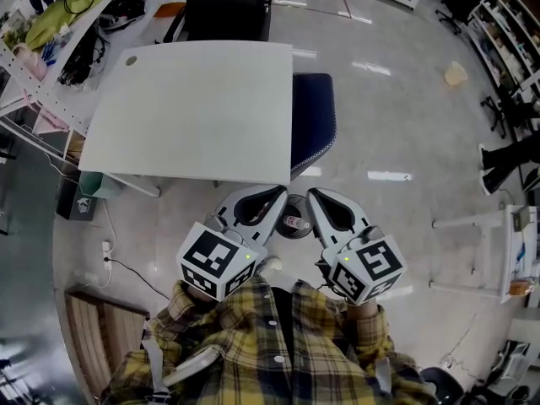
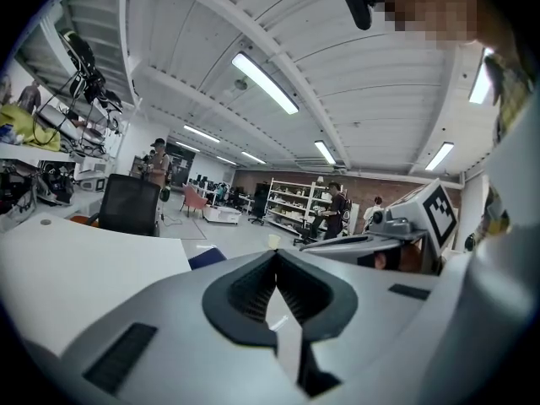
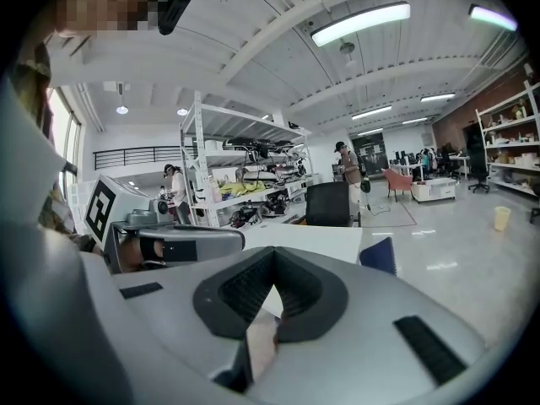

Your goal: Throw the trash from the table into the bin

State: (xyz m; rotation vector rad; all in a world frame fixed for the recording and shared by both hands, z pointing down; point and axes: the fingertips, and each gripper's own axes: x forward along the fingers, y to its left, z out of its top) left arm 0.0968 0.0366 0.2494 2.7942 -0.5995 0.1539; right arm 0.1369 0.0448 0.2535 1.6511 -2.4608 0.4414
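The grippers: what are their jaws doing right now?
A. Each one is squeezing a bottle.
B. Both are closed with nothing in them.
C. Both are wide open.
B: the jaw tips of the left gripper meet in its own view, and so do those of the right gripper, with no object between the pads of either.

Black office chair point(image 1: 226, 5) standing at far side, blue seat point(image 1: 314, 116) sitting on glossy floor point(image 1: 396, 125), pale cup point(image 1: 456, 73) standing well apart, cluttered shelving point(image 1: 59, 66) running along left, power strip point(image 1: 105, 250) lying near it.
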